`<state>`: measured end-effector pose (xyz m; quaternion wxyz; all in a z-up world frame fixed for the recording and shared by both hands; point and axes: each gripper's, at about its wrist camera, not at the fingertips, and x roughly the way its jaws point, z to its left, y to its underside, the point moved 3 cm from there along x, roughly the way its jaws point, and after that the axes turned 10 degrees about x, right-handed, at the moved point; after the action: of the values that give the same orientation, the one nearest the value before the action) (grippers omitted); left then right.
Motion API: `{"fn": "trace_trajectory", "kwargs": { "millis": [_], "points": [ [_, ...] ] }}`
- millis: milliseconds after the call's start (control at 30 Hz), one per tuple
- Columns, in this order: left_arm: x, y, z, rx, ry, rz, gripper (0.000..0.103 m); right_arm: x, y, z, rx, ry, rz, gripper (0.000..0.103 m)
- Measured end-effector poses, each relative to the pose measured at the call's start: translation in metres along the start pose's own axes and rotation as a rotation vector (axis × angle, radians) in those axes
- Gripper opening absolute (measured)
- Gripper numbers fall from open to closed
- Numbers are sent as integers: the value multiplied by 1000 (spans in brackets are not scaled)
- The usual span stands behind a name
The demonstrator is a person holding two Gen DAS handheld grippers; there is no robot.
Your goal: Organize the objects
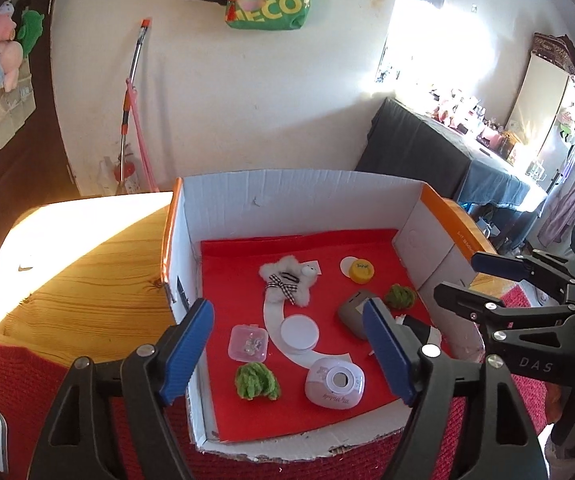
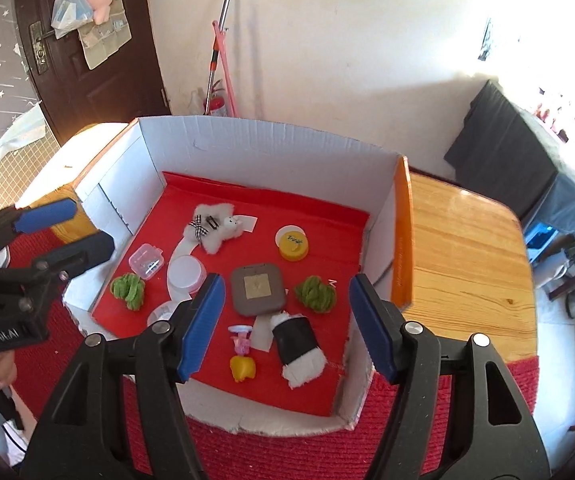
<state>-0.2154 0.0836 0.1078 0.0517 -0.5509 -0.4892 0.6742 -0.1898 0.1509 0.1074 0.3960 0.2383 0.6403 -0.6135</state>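
A wooden bench [image 2: 463, 240] with rounded corners stands near a white wall, a red knitted cloth [image 2: 279, 456] over its near part; on it sits a white cardboard box [image 2: 271, 136], open-topped, floored in red felt; bare wood lies free on both sides; inside lie a fluffy star [image 1: 287, 280], two green yarn tufts, a yellow cap [image 2: 293, 243], a grey square case [image 2: 258, 290], a clear pink box [image 1: 248, 342]; left tongs [image 1: 287, 348] and right tongs [image 2: 285, 326] hang above, both apart, holding nothing.

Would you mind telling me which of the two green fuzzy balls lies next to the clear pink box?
The left green ball, just below the clear pink box; the other green ball sits right of the grey case.
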Motion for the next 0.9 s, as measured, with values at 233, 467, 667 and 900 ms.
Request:
{"fn": "trace_trajectory", "kwargs": {
  "millis": [233, 467, 667, 900],
  "points": [
    [-14, 14, -6, 21, -43, -57, 87, -24, 19, -1, -2, -11, -99, 72],
    [-17, 44, -6, -9, -57, -95, 93, -41, 54, -2, 19, -12, -229, 81],
    [-16, 68, -15, 23, -135, -144, 97, -33, 76, 4, 47, -13, -313, 86],
    [-14, 81, -21, 40, -187, -210, 102, -12, 88, 4, 68, 9, -365, 92]
  ]
}}
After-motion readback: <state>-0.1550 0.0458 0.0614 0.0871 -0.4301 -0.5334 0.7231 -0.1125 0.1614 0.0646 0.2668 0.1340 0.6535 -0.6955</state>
